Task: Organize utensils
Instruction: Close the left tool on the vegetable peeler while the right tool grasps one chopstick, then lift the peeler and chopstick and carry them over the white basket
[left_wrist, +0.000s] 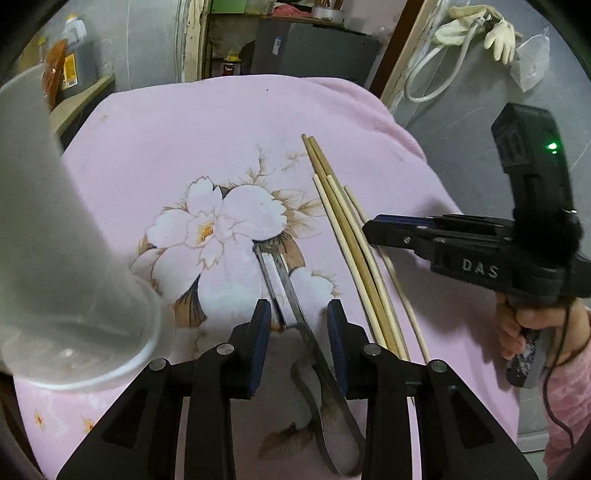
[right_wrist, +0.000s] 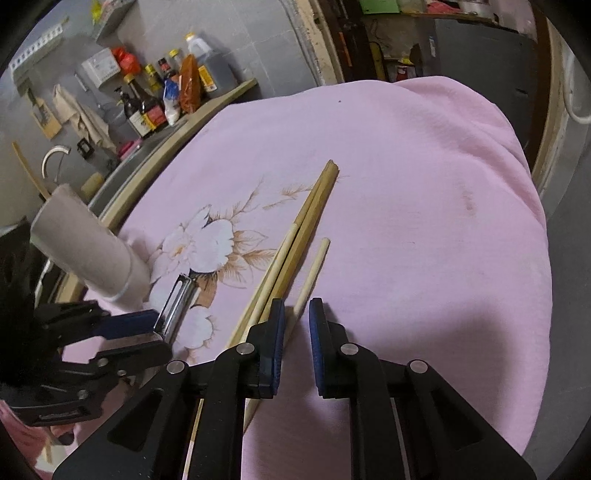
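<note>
**Peeler between parted pads, chopsticks alongside**

On the pink flowered cloth (left_wrist: 155, 140) covering the table, the metal peeler (left_wrist: 291, 295) lies between the blue pads of the left hand-held gripper (left_wrist: 299, 325), which stand apart from it, released. A clear plastic cup (left_wrist: 55, 258) lies tipped at 9 o'clock from it. The wooden chopsticks (left_wrist: 343, 236) lie at 3 o'clock of the peeler. The right hand-held gripper (right_wrist: 297, 325) hovers over one pale chopstick (right_wrist: 314, 269), jaws narrowly parted, grasping nothing.
</note>
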